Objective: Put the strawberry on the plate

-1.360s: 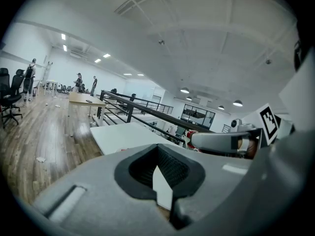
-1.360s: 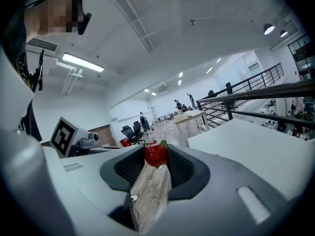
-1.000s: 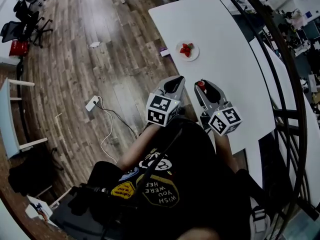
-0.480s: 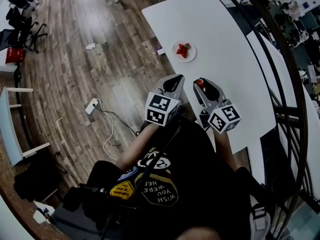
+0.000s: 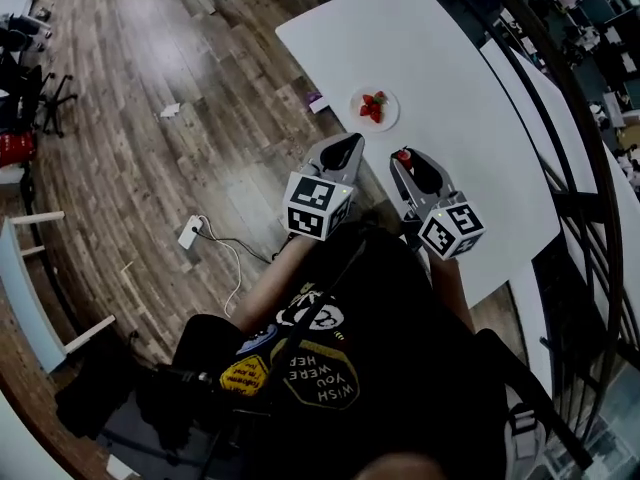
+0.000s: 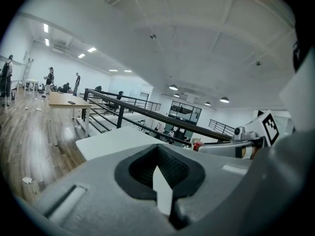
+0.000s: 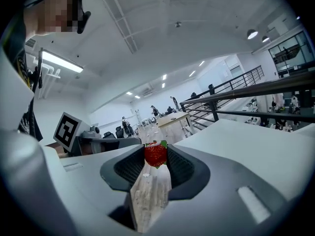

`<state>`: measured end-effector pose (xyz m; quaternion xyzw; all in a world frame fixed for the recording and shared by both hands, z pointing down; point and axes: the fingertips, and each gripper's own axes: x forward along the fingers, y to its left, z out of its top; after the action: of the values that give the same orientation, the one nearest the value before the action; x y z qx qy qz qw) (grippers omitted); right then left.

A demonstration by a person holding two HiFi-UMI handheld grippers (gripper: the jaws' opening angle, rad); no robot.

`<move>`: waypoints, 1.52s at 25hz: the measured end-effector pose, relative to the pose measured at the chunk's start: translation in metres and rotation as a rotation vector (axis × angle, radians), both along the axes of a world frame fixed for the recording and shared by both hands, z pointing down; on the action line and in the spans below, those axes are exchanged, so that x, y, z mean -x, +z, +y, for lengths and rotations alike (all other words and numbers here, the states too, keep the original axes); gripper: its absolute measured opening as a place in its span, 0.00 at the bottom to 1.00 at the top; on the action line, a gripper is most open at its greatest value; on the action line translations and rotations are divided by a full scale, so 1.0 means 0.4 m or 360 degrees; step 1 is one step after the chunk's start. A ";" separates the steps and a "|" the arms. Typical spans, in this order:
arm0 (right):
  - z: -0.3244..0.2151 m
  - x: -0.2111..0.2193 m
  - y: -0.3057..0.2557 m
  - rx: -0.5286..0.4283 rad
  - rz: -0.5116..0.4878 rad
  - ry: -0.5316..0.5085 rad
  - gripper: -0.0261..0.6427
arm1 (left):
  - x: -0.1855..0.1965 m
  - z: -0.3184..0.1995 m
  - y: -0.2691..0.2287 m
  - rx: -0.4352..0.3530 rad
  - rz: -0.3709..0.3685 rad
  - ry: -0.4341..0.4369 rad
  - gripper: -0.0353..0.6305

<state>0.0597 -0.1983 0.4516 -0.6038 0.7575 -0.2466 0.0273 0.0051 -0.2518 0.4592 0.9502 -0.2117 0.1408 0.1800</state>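
Right gripper (image 5: 404, 158): is clamping a small red strawberry (image 7: 155, 155) at its jaw tips, over the long white table (image 5: 470, 138).
Left gripper (image 5: 345, 148): is hanging beside it, jaws together, empty.
Plate: a small round white plate (image 5: 391, 119) is carrying red strawberries just ahead.
Between: bare tabletop.

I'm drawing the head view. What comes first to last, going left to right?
power strip → left claw → right claw holding a strawberry → railing
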 end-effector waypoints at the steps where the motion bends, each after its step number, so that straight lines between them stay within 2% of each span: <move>1: -0.008 0.000 0.004 0.0004 0.0006 0.0025 0.25 | -0.002 -0.010 0.009 0.0016 -0.0002 0.0025 0.06; 7: -0.043 -0.023 0.019 0.0050 0.0071 0.0181 0.25 | -0.022 -0.048 0.050 0.0054 -0.0026 0.0193 0.06; 13: -0.067 -0.046 0.061 0.0107 0.0145 0.0255 0.25 | -0.034 -0.078 0.106 0.0093 -0.0065 0.0265 0.06; 25: -0.135 -0.103 0.177 0.0254 0.0175 0.0168 0.25 | -0.070 -0.120 0.227 0.0202 -0.0194 0.0247 0.06; 31: -0.167 -0.147 0.224 0.0301 0.0162 0.0114 0.25 | -0.115 -0.151 0.260 0.0199 -0.0256 0.0243 0.06; 35: -0.182 -0.184 0.271 0.0330 0.0143 0.0095 0.25 | -0.157 -0.164 0.335 0.0168 -0.0342 0.0285 0.06; 38: -0.186 -0.194 0.301 0.0359 0.0134 0.0058 0.25 | -0.170 -0.168 0.388 0.0222 -0.0398 0.0274 0.05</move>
<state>0.1371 -0.2728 0.5722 -0.6265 0.7144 -0.3042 -0.0681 0.0732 -0.3189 0.6145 0.9251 -0.1400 0.2874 0.2051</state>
